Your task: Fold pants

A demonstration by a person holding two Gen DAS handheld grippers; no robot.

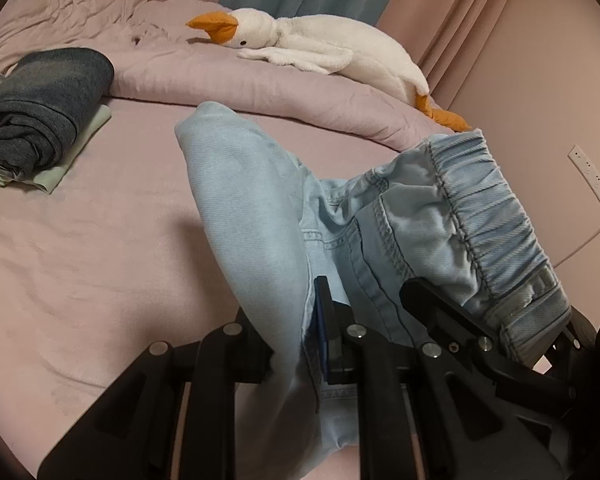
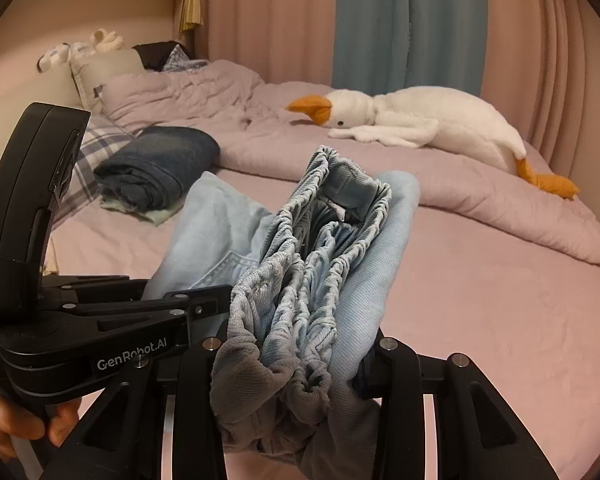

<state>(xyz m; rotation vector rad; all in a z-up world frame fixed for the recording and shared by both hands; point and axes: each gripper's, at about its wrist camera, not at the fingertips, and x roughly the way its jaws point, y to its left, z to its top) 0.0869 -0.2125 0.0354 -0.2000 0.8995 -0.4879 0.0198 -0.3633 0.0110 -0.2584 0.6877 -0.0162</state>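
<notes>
Holding light blue pants [image 1: 252, 216] up over pink bed [image 1: 100, 264], already folded into thick bundle. Left gripper [image 1: 300, 344] pinched tight on soft denim near seam. Right gripper [image 2: 296, 364] pinched tight on bunched stretchy waistband [image 2: 320, 248]. Looks like last step: carrying folded pants. Next: lower gently, lay flat, maybe beside dark folded clothes [image 1: 40, 112], then let go. Fluffy white goose toy [image 1: 324, 52] lying on puffy blanket [image 1: 204, 76] behind.
</notes>
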